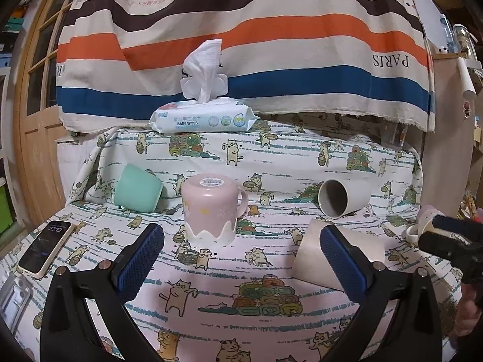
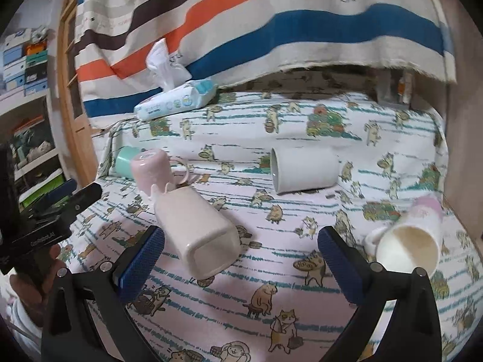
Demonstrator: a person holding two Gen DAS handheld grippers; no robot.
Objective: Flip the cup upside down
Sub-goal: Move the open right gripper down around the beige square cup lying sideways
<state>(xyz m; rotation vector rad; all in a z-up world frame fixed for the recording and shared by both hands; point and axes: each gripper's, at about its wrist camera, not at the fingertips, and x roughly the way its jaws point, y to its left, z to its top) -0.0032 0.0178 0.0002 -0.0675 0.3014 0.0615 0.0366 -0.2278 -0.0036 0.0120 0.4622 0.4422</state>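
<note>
So the pink cup (image 1: 211,208) sits upside down on the cat-print counter (image 1: 271,274), base up with a sticker on it, handle pointing right, straight ahead of my left tool (image 1: 241,259), whose jaws are spread wide with nothing between them. My right tool (image 2: 241,259) is gaping wide too, also empty. Just in front of it a beige square cup (image 2: 196,229) lies on its side, mouth toward me, nothing in it. A grey cup (image 2: 305,170) lies tipped over further back, looks empty. Off to my right a pink-and-white mug (image 2: 410,235) lies on its side, inside bare. A mint green cup (image 1: 137,188) is tipped behind the pink one. Baby wipes pack (image 1: 203,117) at the back, phone (image 1: 45,247) on the left edge.
</note>
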